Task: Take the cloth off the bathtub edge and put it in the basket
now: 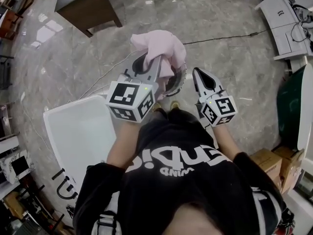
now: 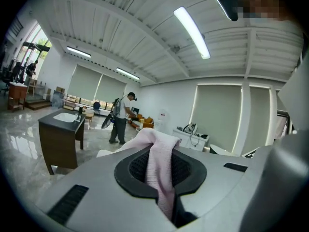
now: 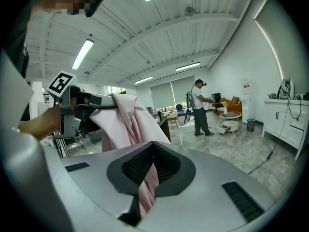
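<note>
Your black printed top [image 1: 181, 180] sits nearest, and beyond it both grippers hold the soft pale pink cloth [image 1: 164, 45] in the air.
Your left gripper [image 1: 157, 61] is clamped on a thick fold and your right gripper [image 1: 198, 73] on a thinner trailing strand, probably so that no loose end drags on the grey marble floor [image 1: 220, 48]. Only the head view shows the cloth clear of the white rectangular bathtub [image 1: 73, 136] at your left, and it shows no basket that can be made out. Only the gripper views show fabric pinched between each pair of jaws. The right gripper view alone shows the cloth draping down from your left gripper.
</note>
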A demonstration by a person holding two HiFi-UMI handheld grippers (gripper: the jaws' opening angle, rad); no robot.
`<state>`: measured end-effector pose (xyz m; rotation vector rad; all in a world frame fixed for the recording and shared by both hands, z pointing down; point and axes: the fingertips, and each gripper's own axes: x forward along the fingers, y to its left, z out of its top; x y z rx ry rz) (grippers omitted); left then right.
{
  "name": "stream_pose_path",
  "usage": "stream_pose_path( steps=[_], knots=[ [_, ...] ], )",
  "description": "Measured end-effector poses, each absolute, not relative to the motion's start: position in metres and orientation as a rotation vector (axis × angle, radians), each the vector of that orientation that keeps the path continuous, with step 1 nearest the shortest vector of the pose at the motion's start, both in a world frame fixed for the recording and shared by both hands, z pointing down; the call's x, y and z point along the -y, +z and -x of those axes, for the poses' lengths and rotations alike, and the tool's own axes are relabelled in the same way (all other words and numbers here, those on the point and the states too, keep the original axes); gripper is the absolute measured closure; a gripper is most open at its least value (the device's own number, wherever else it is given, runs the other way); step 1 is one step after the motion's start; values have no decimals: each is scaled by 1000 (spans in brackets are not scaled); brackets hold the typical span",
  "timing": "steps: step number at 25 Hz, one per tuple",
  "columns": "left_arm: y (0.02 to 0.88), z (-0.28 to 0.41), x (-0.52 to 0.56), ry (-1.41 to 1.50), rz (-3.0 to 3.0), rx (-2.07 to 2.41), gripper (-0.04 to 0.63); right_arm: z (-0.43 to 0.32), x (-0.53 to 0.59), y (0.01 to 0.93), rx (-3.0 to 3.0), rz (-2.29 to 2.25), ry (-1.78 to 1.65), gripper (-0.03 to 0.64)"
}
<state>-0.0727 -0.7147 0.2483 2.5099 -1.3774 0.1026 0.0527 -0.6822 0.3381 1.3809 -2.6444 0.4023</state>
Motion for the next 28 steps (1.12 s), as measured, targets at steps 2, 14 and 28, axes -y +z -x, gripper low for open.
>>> stream_pose_path(
  steps=[2, 14, 28],
  knots=[
    [265, 70, 722, 122, -2481, 1375, 563, -56, 691, 350, 2637, -1357, 416, 603],
    [447, 55, 754, 288, -2288, 1299, 563, -85, 727, 472, 2560, -1307, 600, 603],
    [550, 49, 758, 370, -2181, 1248, 561, -72, 723, 545, 2502, -1266, 732, 603]
  ],
)
